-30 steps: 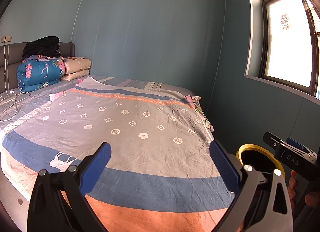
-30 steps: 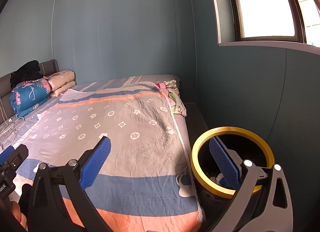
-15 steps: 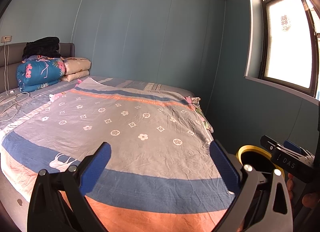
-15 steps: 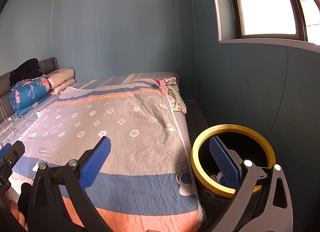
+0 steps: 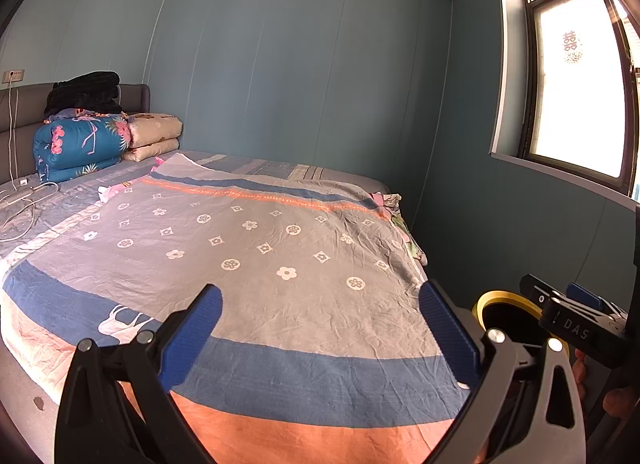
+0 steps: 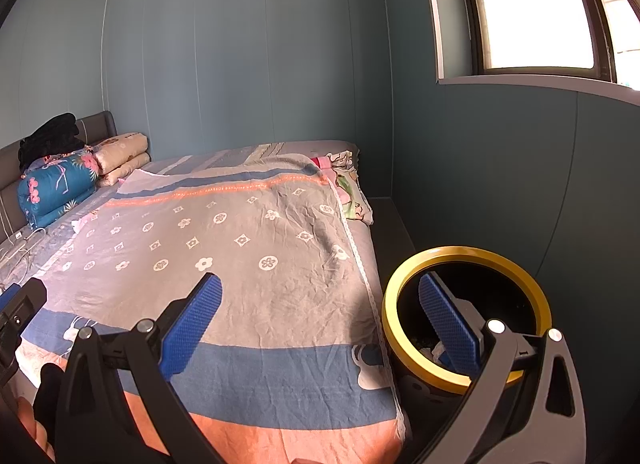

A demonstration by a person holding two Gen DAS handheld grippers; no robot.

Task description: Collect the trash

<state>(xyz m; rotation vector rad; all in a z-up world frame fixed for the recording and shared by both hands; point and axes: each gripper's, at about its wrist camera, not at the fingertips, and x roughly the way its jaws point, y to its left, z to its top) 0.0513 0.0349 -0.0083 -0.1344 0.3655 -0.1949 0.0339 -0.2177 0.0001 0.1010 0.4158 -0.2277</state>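
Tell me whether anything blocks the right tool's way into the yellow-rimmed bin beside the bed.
Nothing visible does. The right tool hangs open and empty, one blue pad already over the mouth of the black round bin with the yellow rim. The bin has no lid and stands beside the patterned bedspread.

Left tongs [image 5: 320, 328] spread wide and empty above a bed [image 5: 248, 264] with patterned quilt, folded bedding [image 5: 80, 144] stacked at the headboard, yellow-rimmed black bin [image 5: 508, 312] beside the bed's right edge, right tongs [image 5: 576, 316] partly visible over the bin, window [image 5: 576, 64] at right.
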